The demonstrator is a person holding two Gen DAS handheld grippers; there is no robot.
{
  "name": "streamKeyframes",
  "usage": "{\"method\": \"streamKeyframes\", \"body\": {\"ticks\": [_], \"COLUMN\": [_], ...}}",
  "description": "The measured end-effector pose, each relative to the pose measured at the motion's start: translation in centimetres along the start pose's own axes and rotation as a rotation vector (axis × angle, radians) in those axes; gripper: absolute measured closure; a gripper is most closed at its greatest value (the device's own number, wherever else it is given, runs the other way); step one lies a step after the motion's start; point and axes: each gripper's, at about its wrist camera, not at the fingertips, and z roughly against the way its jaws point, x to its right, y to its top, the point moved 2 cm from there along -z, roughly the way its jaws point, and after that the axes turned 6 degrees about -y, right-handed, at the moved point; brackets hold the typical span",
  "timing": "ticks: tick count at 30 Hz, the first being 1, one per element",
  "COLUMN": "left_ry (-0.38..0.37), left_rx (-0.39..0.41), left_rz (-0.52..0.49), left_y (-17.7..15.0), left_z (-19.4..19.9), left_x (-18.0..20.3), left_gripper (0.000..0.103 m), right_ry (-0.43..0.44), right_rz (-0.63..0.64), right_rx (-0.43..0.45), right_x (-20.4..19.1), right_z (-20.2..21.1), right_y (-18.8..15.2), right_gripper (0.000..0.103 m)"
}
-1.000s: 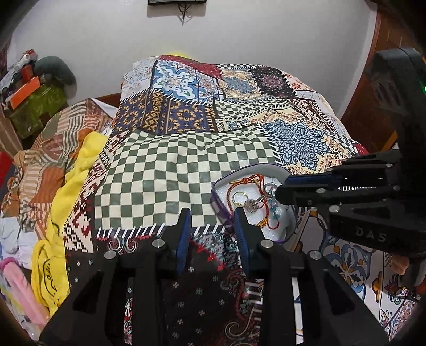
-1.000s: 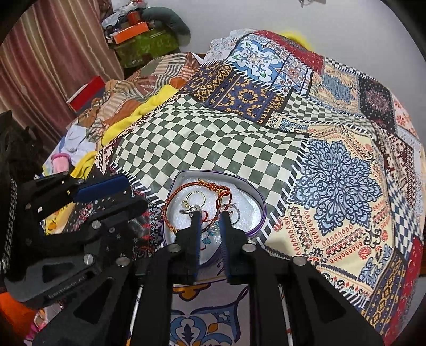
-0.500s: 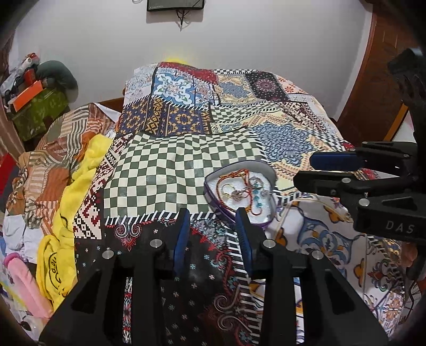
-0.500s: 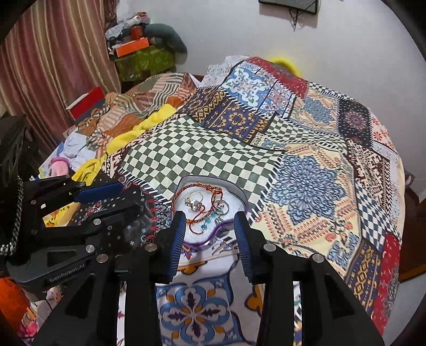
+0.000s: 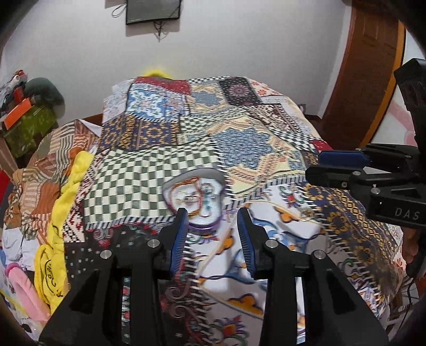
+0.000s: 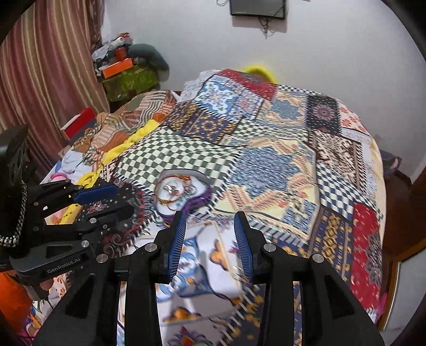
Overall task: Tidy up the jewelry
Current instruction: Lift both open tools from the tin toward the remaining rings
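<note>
Two black grippers, left (image 5: 211, 231) and right (image 6: 210, 234), gape empty above a heart-shaped purple-rimmed tray (image 5: 170, 186); blind reaching could snag its tangled jewelry (image 5: 190, 193).

1. The heart-shaped tray (image 5: 195, 186) just beyond the left gripper's (image 5: 211, 231) jaws is motion-blurred; the tangled jewelry (image 5: 190, 193) in it cannot be told apart piece by piece.
2. The tray's near edge is hidden behind the left jaw tip in the left wrist view.
3. In the right wrist view the tray's (image 6: 199, 177) near rim is partly covered by the right gripper's (image 6: 210, 234) left jaw.
4. The bedspread (image 6: 213, 279) between and below the jaws is smeared; its pattern there is unreadable.
5. Both grippers' bodies are cut off by the lower picture edges.
6. The wall frame (image 5: 153, 12) far beyond the jaws is cropped at the top.
</note>
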Motion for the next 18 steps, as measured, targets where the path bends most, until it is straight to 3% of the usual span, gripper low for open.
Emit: {"method": "streamKeyframes", "body": {"ticks": [10,18], "left_ry": [-0.058,-0.061], "left_rx": [-0.061,-0.123], "left_rz": [-0.041,-0.069], "left_y": [0.1,-1.3], "left_z": [-3.2,-5.8], "left_x": [4.2,5.8], "left_gripper": [0.065,0.065], "right_ry": [-0.034,0.007], "right_rz": [-0.079,-0.077], "right_rx": [-0.036,-0.120], "right_x": [5.1,5.7], "right_z": [0.5,-1.8], "right_y": [-2.9,-5.6], "right_gripper": [0.069,0.069]}}
